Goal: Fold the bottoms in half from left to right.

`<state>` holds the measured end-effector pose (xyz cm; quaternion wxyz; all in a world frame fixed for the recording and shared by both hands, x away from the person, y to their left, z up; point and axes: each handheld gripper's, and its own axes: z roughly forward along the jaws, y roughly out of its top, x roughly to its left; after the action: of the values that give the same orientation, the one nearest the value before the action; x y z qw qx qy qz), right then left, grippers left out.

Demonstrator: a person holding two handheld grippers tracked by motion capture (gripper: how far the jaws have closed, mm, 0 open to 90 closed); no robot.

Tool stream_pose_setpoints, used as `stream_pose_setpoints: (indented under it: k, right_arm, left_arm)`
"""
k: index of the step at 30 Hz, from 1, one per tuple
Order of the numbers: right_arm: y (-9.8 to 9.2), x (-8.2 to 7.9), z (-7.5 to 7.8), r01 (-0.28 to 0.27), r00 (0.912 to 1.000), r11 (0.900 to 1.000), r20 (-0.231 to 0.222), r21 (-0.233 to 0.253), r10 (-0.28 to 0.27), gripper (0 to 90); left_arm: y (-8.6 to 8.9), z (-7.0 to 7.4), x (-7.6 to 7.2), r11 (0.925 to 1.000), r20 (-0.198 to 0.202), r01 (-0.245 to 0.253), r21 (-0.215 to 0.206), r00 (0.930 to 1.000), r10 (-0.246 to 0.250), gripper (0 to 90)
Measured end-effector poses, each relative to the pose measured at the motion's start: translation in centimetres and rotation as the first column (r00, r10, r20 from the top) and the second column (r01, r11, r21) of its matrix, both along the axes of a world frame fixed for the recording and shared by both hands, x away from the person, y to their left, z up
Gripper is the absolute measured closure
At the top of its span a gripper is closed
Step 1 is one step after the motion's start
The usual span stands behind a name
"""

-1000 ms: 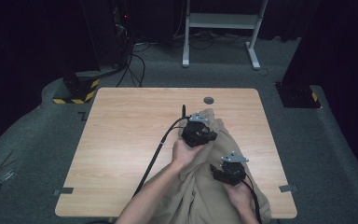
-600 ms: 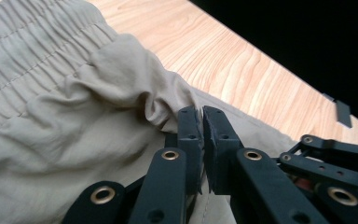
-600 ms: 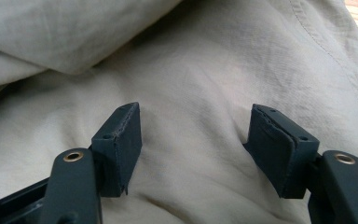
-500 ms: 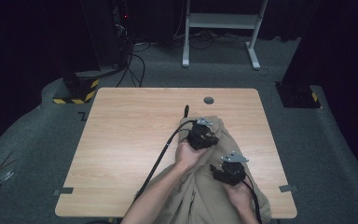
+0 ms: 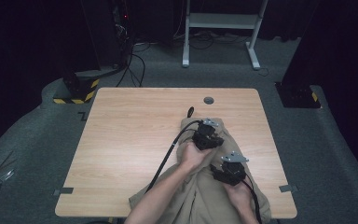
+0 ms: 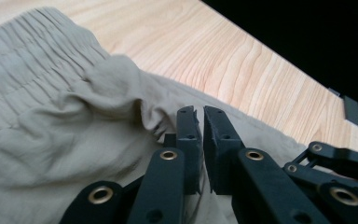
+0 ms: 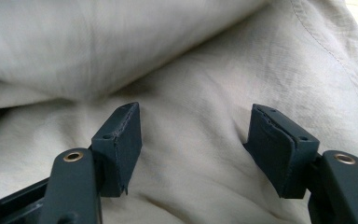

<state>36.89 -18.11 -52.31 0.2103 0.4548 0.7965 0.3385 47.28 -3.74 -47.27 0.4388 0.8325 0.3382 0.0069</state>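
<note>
At the near edge of the worktop [image 5: 121, 154] the person's forearms come in over a pair of khaki trousers [image 5: 200, 198], which lies on the right half of the wood and hangs past the near edge. The right tongs [image 5: 227, 171] sit low on the cloth close to that edge, held in the right hand [image 5: 238, 193]; in the right gripper view their jaws stand spread wide apart, tips just over a smooth stretch of the fabric [image 7: 200, 140], with a thick fold [image 7: 98, 42] of it lying beyond them, and nothing caught between them. Just beyond and a little to the left, the left tongs [image 5: 208, 137] rest on the upper part of the garment in the left hand [image 5: 192, 156], a black cable [image 5: 168, 154] trailing back from them across the wood. In the left gripper view their jaws are pressed nearly together with a narrow slit between; the cloth [image 6: 107, 93] bunches up into a ridge right at their tips, near the gathered waistband [image 6: 23, 60], though whether any fabric is pinched cannot be told. Farther off, a small round grommet [image 5: 208, 100] sits in the worktop near its far edge, and a white frame [image 5: 221, 28] stands on the grey floor behind.
</note>
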Motion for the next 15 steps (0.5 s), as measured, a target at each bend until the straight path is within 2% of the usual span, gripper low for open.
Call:
stream_pose_setpoints:
  k: [4,8,10,12,15]
  right_arm:
    - [0.0,0.0,0.0,0.0,1.0,1.0,0.0,0.0,0.0,35.0]
    - [0.0,0.0,0.0,-0.001,1.0,1.0,0.0,0.0,0.001,35.0]
    - [0.0,0.0,0.0,0.001,1.0,1.0,-0.001,0.001,-0.001,35.0]
    - [0.0,0.0,0.0,0.001,1.0,1.0,-0.002,0.002,-0.001,35.0]
    - [0.0,0.0,0.0,0.001,1.0,1.0,-0.004,0.004,-0.001,35.0]
  left_arm:
    - [-0.1,-0.1,-0.2,0.9998,0.005,0.0,0.018,1.0,0.0,77.3]
    - [0.5,0.9,-0.6,0.9999,0.024,0.0,0.016,0.9997,-0.001,62.6]
    - [1.1,1.7,-1.0,0.9997,0.041,-0.001,0.024,0.9992,0.0,55.3]
    - [2.1,2.7,-1.7,0.9999,0.074,0.001,0.013,0.9973,-0.002,52.1]
    - [4.0,3.9,-2.9,0.9999,0.094,-0.009,-0.006,0.9956,0.01,47.5]
